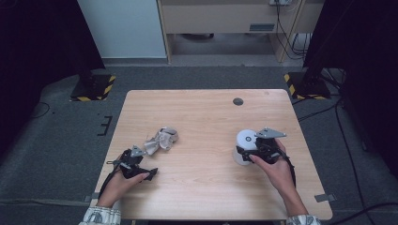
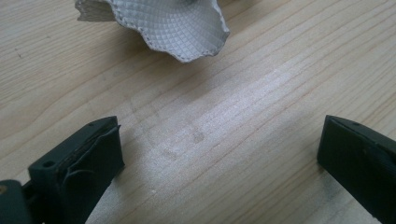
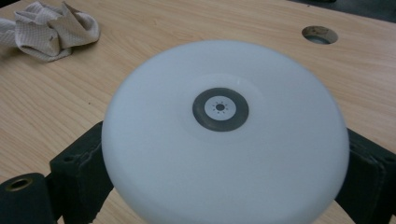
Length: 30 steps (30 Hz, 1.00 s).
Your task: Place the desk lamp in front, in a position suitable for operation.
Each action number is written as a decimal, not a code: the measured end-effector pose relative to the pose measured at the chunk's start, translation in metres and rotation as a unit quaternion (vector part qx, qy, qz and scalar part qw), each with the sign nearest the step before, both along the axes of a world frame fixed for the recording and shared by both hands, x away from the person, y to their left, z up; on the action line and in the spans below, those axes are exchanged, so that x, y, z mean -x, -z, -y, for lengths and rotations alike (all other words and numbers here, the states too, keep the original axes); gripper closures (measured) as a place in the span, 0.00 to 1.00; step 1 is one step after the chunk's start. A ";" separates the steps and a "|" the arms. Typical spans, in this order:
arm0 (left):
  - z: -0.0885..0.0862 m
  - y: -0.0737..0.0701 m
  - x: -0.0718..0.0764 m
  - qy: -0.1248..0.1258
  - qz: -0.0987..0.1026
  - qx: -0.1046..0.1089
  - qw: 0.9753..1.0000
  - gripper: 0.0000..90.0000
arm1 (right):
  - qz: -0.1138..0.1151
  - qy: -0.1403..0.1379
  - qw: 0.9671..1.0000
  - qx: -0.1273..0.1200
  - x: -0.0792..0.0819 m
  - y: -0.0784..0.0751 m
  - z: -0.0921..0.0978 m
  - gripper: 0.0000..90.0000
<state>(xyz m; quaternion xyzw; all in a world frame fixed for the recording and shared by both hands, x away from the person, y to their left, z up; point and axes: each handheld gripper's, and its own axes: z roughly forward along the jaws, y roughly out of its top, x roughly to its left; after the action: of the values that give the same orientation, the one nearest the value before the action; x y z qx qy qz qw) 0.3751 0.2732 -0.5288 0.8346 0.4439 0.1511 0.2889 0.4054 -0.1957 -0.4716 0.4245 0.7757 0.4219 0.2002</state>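
A crumpled pale waffle-weave cloth [image 1: 162, 139] lies left of the table's middle; its edge [image 2: 163, 28] lies just beyond my left gripper [image 2: 219, 149]. That gripper [image 1: 143, 162] stands open over bare wood, close to the cloth but apart from it. A white round cup-like object [image 1: 245, 143] stands right of the middle, its flat top bearing a dark ring [image 3: 220, 108]. My right gripper [image 1: 247, 153] is shut on this white object [image 3: 224, 140], one jaw against each side. The cloth [image 3: 51, 30] also shows far off in the right gripper view.
The wooden table [image 1: 206, 112] has a round cable hole [image 1: 238, 101] near its far edge, also seen as the hole [image 3: 319, 34] behind the white object. Grey carpet, stand bases with yellow-black tape [image 1: 93, 86] and cables surround the table.
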 end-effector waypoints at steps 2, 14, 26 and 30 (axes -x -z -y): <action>0.001 0.000 0.000 0.002 0.000 0.000 1.000 0.00 | -0.002 0.001 1.000 -0.004 0.000 -0.001 0.000 0.10; 0.004 0.000 -0.003 0.005 0.002 0.001 1.000 0.00 | 0.008 -0.022 1.000 -0.005 0.013 -0.016 -0.021 0.10; 0.006 0.000 -0.003 0.004 0.003 0.001 1.000 0.00 | 0.008 -0.068 0.998 -0.004 0.030 -0.020 -0.058 0.10; 0.006 0.000 -0.003 0.004 0.003 0.002 1.000 0.00 | 0.010 -0.080 0.997 0.005 0.034 -0.018 -0.069 0.10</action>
<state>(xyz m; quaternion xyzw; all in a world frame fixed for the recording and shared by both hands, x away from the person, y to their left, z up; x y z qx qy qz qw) 0.3780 0.2673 -0.5293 0.8357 0.4397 0.1515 0.2920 0.3714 -0.1269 -0.4540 0.3557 0.8070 0.4374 0.1758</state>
